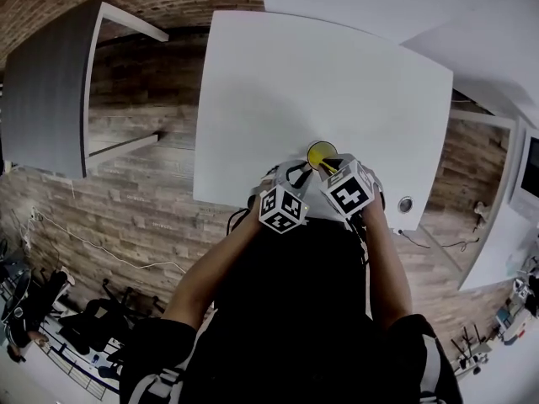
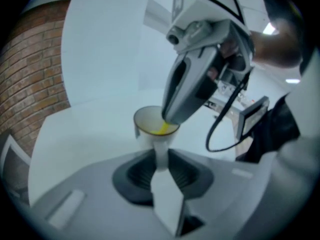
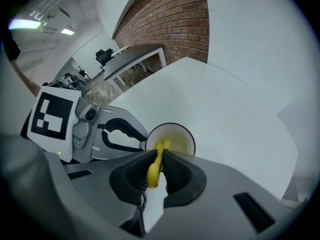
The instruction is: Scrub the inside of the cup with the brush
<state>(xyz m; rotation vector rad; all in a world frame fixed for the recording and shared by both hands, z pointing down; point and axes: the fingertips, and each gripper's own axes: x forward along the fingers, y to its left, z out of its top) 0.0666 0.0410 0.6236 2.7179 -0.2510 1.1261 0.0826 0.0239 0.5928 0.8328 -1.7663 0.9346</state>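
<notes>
A white cup (image 1: 321, 153) with a yellowish inside stands near the front edge of the white table (image 1: 320, 66). In the left gripper view the cup (image 2: 148, 120) is just ahead, and my left gripper (image 2: 161, 156) is shut on its white handle. My right gripper (image 3: 156, 156) is shut on a yellow brush (image 3: 154, 170), pointing steeply down over the cup (image 3: 176, 140). The brush's tip (image 2: 162, 129) reaches inside the cup, against the near wall. The bristle end is mostly hidden by the right gripper's fingers.
A grey table (image 1: 50, 82) stands to the left over a wood-plank floor (image 1: 143, 183). A brick wall (image 3: 170, 19) lies behind. Cables hang from the right gripper (image 2: 225, 129). More white tabletop stretches beyond the cup.
</notes>
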